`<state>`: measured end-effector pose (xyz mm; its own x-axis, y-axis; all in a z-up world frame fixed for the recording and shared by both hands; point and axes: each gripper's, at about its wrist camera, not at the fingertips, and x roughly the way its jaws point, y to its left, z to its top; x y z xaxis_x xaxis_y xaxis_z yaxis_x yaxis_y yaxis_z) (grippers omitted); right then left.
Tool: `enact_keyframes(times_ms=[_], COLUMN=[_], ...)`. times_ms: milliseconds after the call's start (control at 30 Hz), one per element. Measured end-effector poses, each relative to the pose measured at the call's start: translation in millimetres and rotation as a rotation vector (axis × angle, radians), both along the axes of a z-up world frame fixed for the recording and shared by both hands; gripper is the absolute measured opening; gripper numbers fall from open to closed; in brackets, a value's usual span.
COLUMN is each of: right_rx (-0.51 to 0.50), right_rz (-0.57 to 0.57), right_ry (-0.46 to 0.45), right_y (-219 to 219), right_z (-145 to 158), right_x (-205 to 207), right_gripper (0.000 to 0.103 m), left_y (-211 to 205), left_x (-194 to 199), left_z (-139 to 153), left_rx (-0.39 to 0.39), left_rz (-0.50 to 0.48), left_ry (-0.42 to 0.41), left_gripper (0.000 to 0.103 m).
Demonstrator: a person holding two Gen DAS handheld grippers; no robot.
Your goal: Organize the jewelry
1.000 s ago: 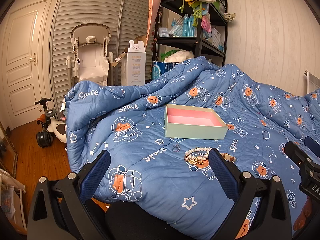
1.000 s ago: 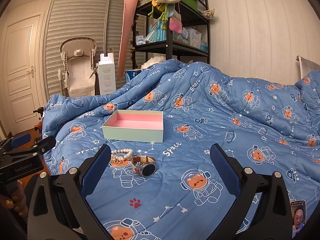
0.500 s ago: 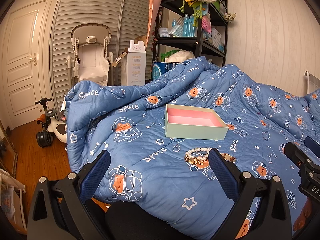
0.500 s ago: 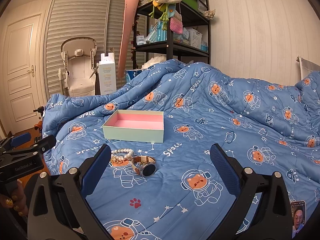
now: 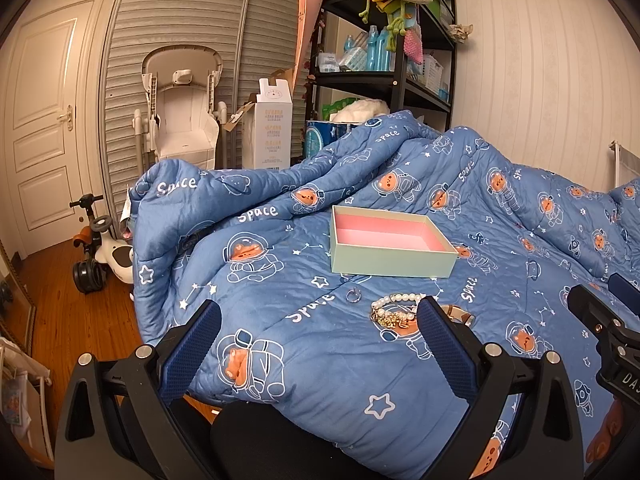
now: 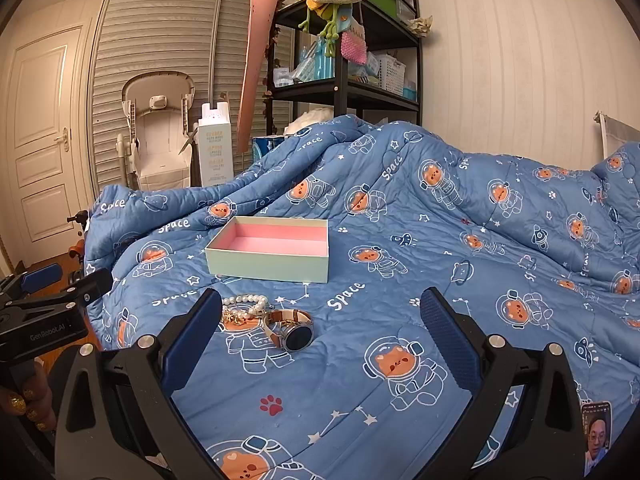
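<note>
The left gripper [image 5: 318, 334] and right gripper [image 6: 320, 322] both gape wide, holding nothing; the mint box [image 6: 272, 254], pink inside, lies long axis crosswise on the blue quilt [image 6: 460, 240] near its foot edge; the pearl bracelet [image 6: 245, 305], watch [image 6: 291, 330] and ring [image 5: 353, 295] lie just before it.

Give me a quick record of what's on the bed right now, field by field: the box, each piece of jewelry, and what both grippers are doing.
surface: blue space-print quilt
box: mint box, pink inside, open, nothing visible in it
pearl bracelet: on the quilt in front of the box
gold chain piece: touching the pearl bracelet
watch: lying right of the bracelet
ring: lying apart, left of the bracelet
left gripper: open, holding nothing
right gripper: open, holding nothing
progress: all jewelry outside the box
</note>
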<state>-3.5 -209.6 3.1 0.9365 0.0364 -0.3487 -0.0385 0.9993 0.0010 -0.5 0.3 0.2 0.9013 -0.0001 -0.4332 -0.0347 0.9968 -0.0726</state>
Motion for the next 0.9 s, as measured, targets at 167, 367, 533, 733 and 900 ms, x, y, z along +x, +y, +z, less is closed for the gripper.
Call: enact_keyframes(times_ms=[167, 367, 533, 733, 900], right_rx=[-0.001, 0.000, 0.005, 0.037, 0.058], right_rz=[0.001, 0.001, 0.013, 0.068, 0.067], right_ry=[0.000, 0.005, 0.033, 0.167, 0.237], right_y=[0, 0, 0, 2, 0], right_z=[-1, -1, -5, -20, -30], right_x=[0, 0, 6, 26, 36], right_gripper=[0.098, 0.098, 0.098, 0.098, 0.098], left_y=[0, 0, 1, 3, 1], left_x=[0, 0, 1, 3, 10], left_z=[0, 0, -12, -15, -17], left_rx=[0.000, 0.000, -0.010, -0.041, -0.057], left_rz=[0.000, 0.000, -0.006, -0.049, -0.076], left_ry=[0.001, 0.001, 0.012, 0.035, 0.061], left_gripper=[0.096, 0.096, 0.096, 0.096, 0.096])
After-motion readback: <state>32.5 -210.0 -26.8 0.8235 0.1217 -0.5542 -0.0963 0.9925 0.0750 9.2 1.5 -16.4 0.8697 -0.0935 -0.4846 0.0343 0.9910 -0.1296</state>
